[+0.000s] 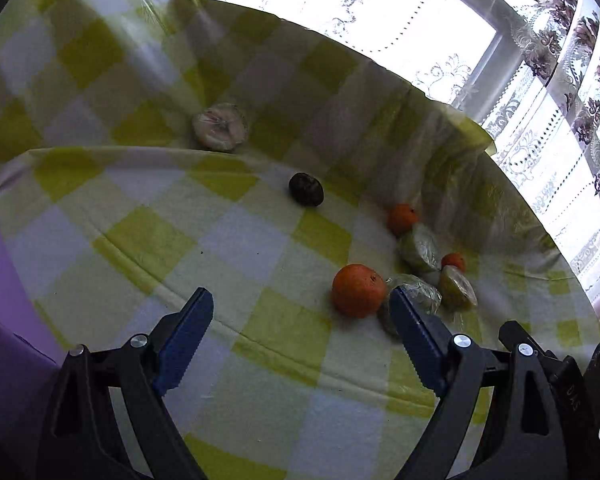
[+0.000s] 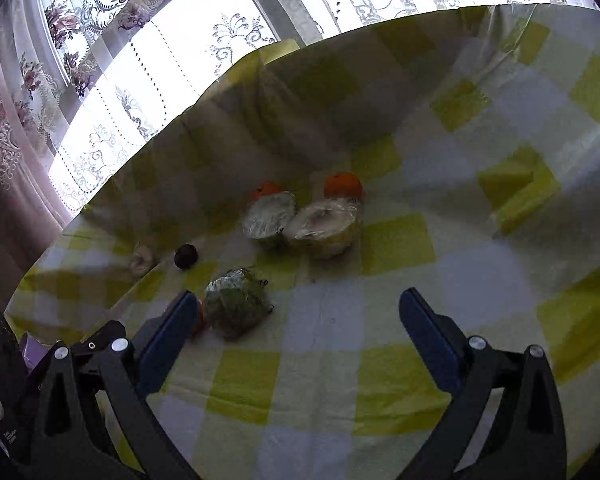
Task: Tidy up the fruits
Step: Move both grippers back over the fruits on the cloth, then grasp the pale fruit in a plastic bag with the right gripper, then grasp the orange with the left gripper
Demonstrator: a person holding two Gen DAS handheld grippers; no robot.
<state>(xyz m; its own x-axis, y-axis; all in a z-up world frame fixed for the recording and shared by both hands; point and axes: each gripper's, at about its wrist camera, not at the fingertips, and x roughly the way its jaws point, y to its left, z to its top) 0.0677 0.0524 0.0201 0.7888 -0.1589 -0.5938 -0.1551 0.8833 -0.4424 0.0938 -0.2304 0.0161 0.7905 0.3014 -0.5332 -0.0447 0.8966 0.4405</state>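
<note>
Fruits lie on a yellow-and-white checked cloth [image 1: 148,240]. In the left wrist view a large orange [image 1: 358,290] sits just ahead of my open left gripper [image 1: 300,294], close to its right finger. A plastic-wrapped green piece [image 1: 416,298] is partly hidden behind that finger. Beyond are a wrapped yellowish half [image 1: 458,288], a wrapped green half [image 1: 420,252], two small oranges [image 1: 402,218] and a dark round fruit [image 1: 306,189]. My right gripper [image 2: 298,296] is open and empty, the wrapped green piece [image 2: 236,302] by its left finger. Two wrapped halves [image 2: 326,228] lie farther on.
A wrapped pale half [image 1: 220,127] rests at the fold where the cloth rises at the back. A purple object [image 1: 4,280] fills the left edge. Lace curtains and a bright window [image 2: 160,60] stand behind. Bare cloth [image 2: 460,260] spreads to the right of the fruits.
</note>
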